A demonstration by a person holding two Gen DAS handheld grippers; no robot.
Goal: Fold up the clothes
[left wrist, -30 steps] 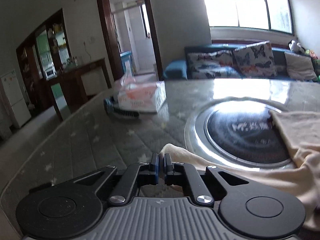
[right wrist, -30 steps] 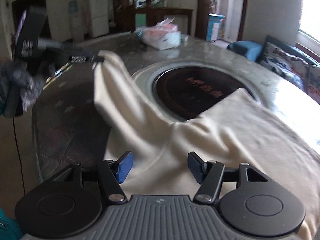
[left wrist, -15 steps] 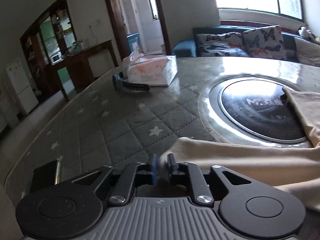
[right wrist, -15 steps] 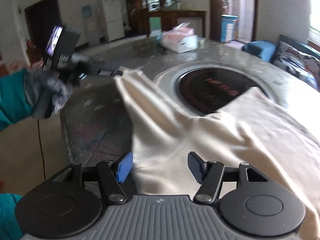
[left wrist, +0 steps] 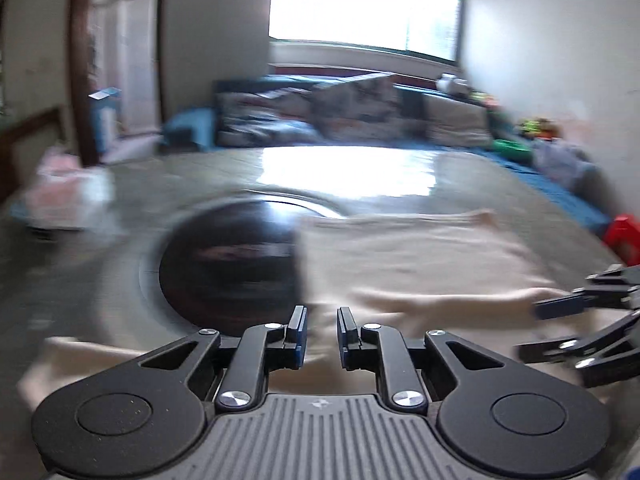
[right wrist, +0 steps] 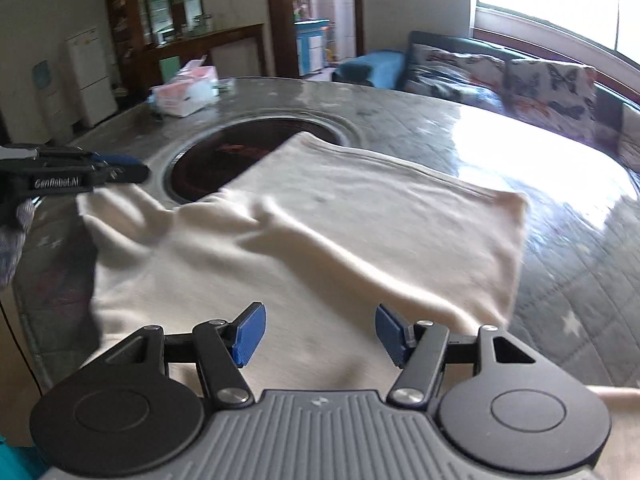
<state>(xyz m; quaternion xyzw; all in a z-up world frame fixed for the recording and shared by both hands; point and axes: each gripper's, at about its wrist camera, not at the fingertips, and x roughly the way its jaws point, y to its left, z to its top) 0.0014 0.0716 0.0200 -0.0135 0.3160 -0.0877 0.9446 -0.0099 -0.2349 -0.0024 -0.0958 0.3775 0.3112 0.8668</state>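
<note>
The left gripper (left wrist: 322, 334) is seen with its blue-padded fingers (left wrist: 298, 332) parted by a narrow gap, nothing pressed between them, though the cream-coloured cotton garment (right wrist: 320, 216) lies directly under and beyond them. The right gripper (right wrist: 318, 334) is held with its fingers (right wrist: 250, 332) set wide apart, hovering over the near part of the same garment without any cloth gripped. The garment is spread across the near half of the grey quilted, star-patterned surface (right wrist: 560, 288), its far left corner overlapping the round dark glass inset (right wrist: 224, 160) at the centre of the surface, and a rumpled sleeve is trailed toward the near left edge. In the right wrist view the left gripper (right wrist: 132, 168) is seen at the left, just beside that sleeve end; whether it touches the cloth cannot be told. A pink and white tissue box (right wrist: 186, 94) is placed at the far left of the surface, well apart from the garment. A blue sofa with butterfly-print cushions (right wrist: 520, 80) is seen beyond the surface, under a bright window (left wrist: 360, 4).
</note>
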